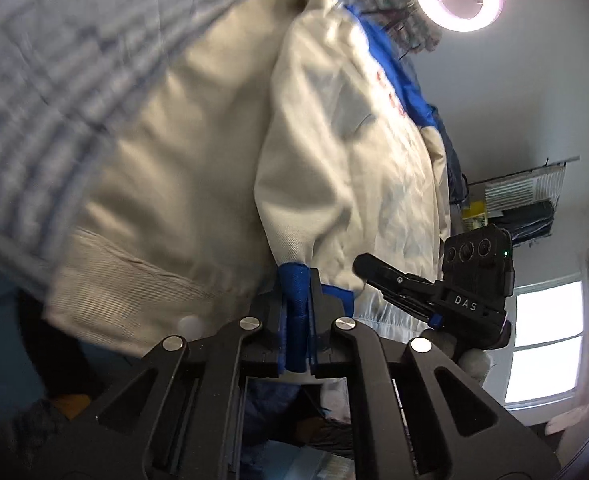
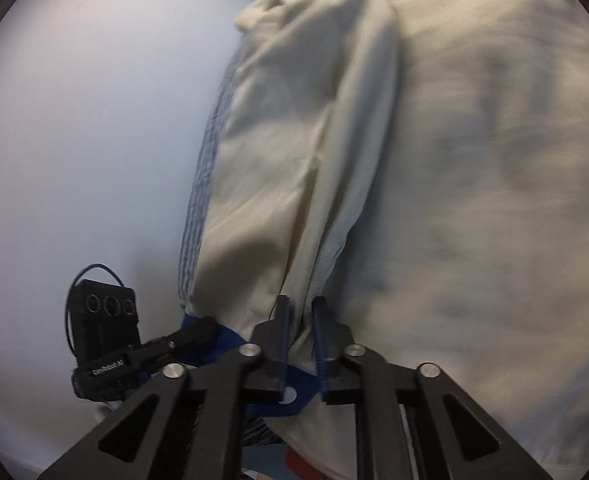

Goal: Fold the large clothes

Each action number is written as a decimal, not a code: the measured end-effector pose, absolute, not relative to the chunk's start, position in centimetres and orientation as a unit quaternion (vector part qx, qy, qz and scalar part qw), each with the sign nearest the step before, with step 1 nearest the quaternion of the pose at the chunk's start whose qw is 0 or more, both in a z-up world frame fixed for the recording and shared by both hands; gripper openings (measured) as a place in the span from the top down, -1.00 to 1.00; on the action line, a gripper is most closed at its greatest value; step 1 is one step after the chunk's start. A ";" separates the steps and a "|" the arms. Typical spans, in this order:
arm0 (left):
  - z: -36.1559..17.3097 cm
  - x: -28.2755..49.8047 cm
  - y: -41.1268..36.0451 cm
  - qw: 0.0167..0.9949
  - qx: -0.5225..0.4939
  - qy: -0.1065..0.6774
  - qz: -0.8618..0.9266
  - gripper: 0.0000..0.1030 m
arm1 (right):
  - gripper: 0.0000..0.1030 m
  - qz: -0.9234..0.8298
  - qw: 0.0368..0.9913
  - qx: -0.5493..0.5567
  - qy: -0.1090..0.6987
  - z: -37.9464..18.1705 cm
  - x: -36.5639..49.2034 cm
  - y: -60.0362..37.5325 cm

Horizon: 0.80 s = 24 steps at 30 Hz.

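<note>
While both grippers pinch its blue hem, the cream garment hangs.
Left gripper clamps hem; right gripper, marked "DAS", clamps beside it.

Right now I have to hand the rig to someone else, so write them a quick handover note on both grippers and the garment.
Left gripper: shut on the blue hem of the cream garment.
Right gripper: shut on the same hem, a short way along it.
Garment: bunched and hanging from both grips, blue lining showing along one side. The striped cloth lies behind it.
Done: both grips are on the hem.
Left: no neat fold shows yet. Probably spread the garment flat, then fold it.
</note>
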<state>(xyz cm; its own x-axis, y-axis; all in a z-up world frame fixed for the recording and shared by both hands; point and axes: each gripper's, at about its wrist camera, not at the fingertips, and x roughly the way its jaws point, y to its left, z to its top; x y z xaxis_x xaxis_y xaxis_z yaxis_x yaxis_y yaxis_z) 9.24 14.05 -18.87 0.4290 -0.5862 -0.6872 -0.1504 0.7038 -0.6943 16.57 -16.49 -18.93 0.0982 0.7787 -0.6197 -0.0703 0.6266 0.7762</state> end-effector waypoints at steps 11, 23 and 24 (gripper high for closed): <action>-20.0 7.0 15.7 0.800 -0.277 0.528 -0.074 0.92 | 0.59 0.338 0.711 0.082 0.611 -15.7 15.3 -8.2; -20.7 7.0 16.3 0.785 -0.325 0.521 -0.080 0.15 | 0.37 0.302 0.812 0.007 0.499 -5.3 25.9 -8.0; -20.7 7.0 16.9 0.787 -0.330 0.516 -0.078 0.16 | 0.37 0.296 0.816 0.006 0.496 -5.4 27.3 -7.7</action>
<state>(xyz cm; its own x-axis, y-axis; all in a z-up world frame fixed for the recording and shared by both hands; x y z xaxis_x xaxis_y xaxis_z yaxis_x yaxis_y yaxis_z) 7.01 16.89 -20.73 0.4555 -0.4628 -0.7605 -0.2187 0.7699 -0.5995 27.26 -7.73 -5.39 0.3332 0.4892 -0.8061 -0.4765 0.8251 0.3037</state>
